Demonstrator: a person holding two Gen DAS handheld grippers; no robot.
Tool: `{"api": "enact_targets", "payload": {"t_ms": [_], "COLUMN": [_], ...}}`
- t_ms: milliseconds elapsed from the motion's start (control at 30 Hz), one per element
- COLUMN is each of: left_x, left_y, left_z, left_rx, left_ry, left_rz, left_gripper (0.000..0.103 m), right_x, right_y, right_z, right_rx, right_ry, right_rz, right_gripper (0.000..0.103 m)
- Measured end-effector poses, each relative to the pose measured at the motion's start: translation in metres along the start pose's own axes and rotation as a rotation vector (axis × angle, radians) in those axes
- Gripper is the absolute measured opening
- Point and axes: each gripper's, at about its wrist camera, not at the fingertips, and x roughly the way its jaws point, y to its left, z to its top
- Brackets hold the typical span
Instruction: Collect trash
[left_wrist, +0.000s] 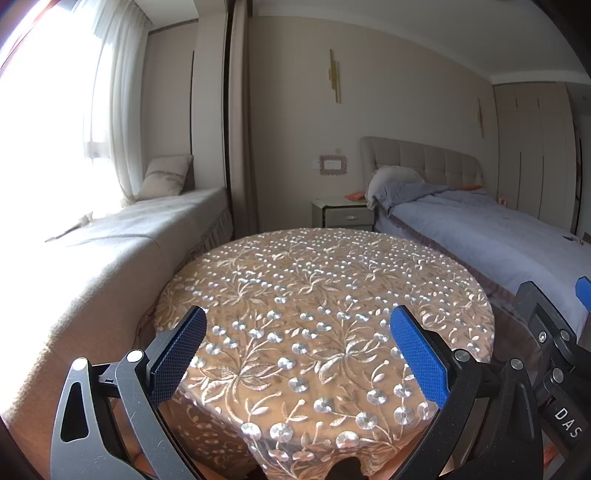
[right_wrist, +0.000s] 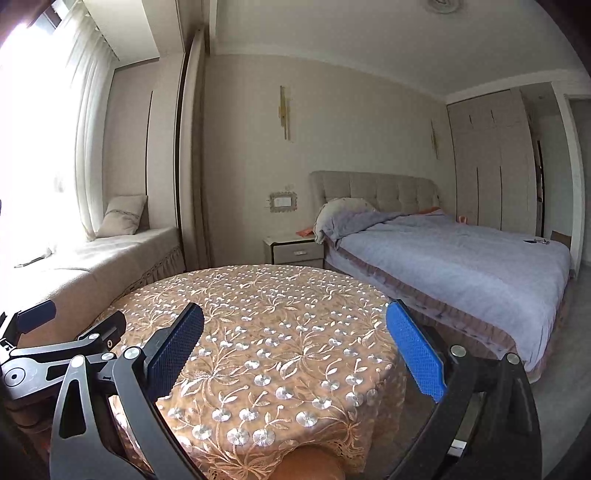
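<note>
My left gripper (left_wrist: 297, 354) hangs open over the near part of a round table (left_wrist: 332, 273) draped in a tan floral embroidered cloth, with nothing between its blue pads. My right gripper (right_wrist: 293, 350) is likewise open and empty above the same table (right_wrist: 258, 295). Part of the right gripper (left_wrist: 554, 332) shows at the right edge of the left wrist view, and the left gripper (right_wrist: 55, 339) shows at the lower left of the right wrist view. I see no trash on the tablecloth in either view.
A cushioned window seat (left_wrist: 129, 236) with a pillow (left_wrist: 166, 177) runs along the left. A bed (right_wrist: 461, 258) with a grey-blue cover stands on the right, small dark objects (right_wrist: 537, 241) on its far side. A nightstand (right_wrist: 295, 251) holding something orange sits behind the table.
</note>
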Motion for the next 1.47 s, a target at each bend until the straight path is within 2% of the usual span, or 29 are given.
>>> {"api": "enact_targets", "payload": {"t_ms": [1467], "left_x": [-0.0006], "left_y": [-0.0049], "left_z": [-0.0005], "left_rx": [0.046], "left_ry": [-0.025], "left_rz": [0.015], "left_gripper": [0.098], "right_x": [0.0032], "right_y": [-0.0052], "right_z": [-0.0050], "right_rx": [0.029], "right_ry": [0.018], "right_rz": [-0.011], "right_gripper": [0.098]}}
